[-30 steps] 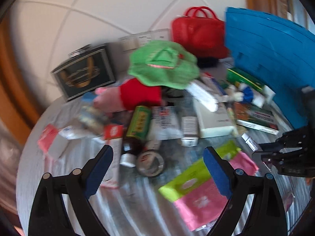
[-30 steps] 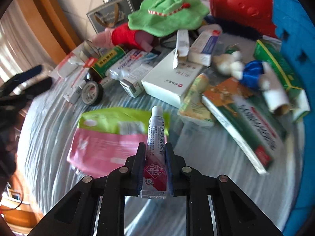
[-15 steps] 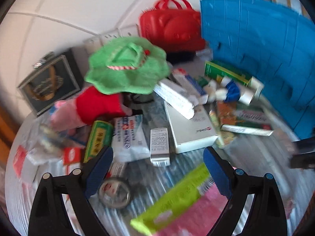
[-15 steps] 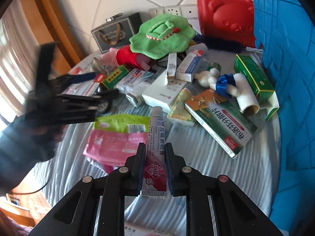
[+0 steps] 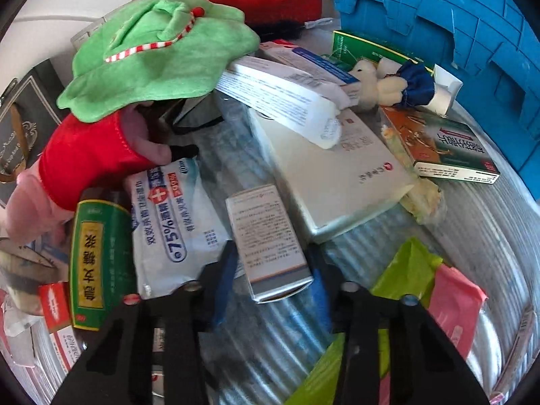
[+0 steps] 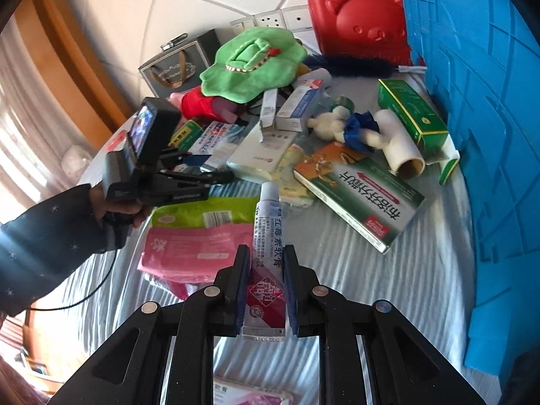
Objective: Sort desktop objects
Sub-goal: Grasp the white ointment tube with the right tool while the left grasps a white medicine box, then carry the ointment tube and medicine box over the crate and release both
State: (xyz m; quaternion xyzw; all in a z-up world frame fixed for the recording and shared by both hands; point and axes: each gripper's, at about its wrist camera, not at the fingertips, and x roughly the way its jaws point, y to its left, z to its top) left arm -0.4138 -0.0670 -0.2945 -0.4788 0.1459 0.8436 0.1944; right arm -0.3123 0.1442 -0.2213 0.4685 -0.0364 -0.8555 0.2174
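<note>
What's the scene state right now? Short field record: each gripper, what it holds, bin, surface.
left gripper: fingers have just been closing, now on the small white box, which lies on the striped cloth
right gripper: shut on the ointment tube, held above the clutter
bin: blue crate at the right edge of the table
nearby: wipes pack left of the box; flat white box to its right

A white tiled wall (image 6: 189,3) fills the upper left of the right wrist frame, with sockets (image 6: 276,20) at top centre (partly behind the clutter), wooden trim (image 6: 71,50) and curtains (image 6: 20,108) at left.
</note>
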